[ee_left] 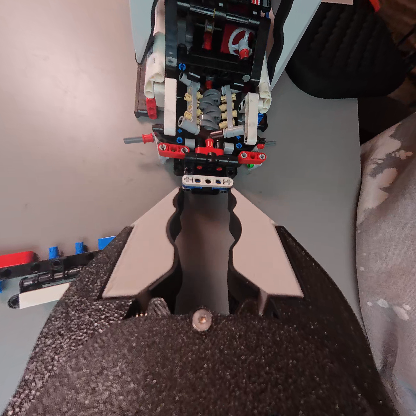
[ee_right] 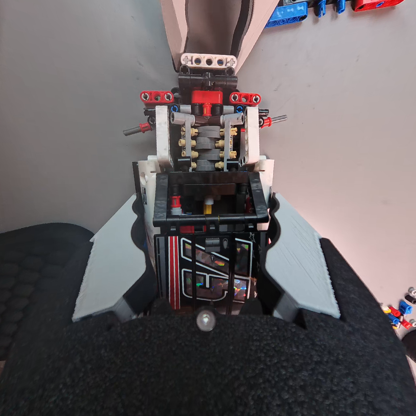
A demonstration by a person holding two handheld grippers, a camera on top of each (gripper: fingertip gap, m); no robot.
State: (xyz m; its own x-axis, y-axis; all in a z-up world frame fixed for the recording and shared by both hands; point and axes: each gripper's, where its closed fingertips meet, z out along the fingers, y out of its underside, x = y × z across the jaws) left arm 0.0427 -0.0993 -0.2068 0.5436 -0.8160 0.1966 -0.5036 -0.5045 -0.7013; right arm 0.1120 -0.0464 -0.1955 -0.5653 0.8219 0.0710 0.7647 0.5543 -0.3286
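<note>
A brick-built model car (ee_left: pixel 211 108) of black, white and red parts lies on the grey table (ee_left: pixel 67 112). It has a grey engine block in the middle and a steering wheel. My left gripper (ee_left: pixel 206 191) is shut on the narrow end of the car, its fingertips (ee_left: pixel 180 191) against the blue and black part under a white beam (ee_left: pixel 207 180). My right gripper (ee_right: pixel 204 213) is shut on the car's wide body (ee_right: pixel 209 180), one finger (ee_right: pixel 126 247) on each side, above a black stickered panel (ee_right: pixel 209 270). Each gripper shows at the far end of the other's view.
Loose red, blue, black and white beams (ee_left: pixel 33 270) lie at the left, also in the right wrist view (ee_right: pixel 288 13). A pile of small parts (ee_right: pixel 400 315) lies at the right. A black textured object (ee_left: pixel 337 49) sits beside the car. Grey mottled cloth (ee_left: pixel 387 225) borders the table. The tips of one gripper are about 10 centimetres away from the tips of the other.
</note>
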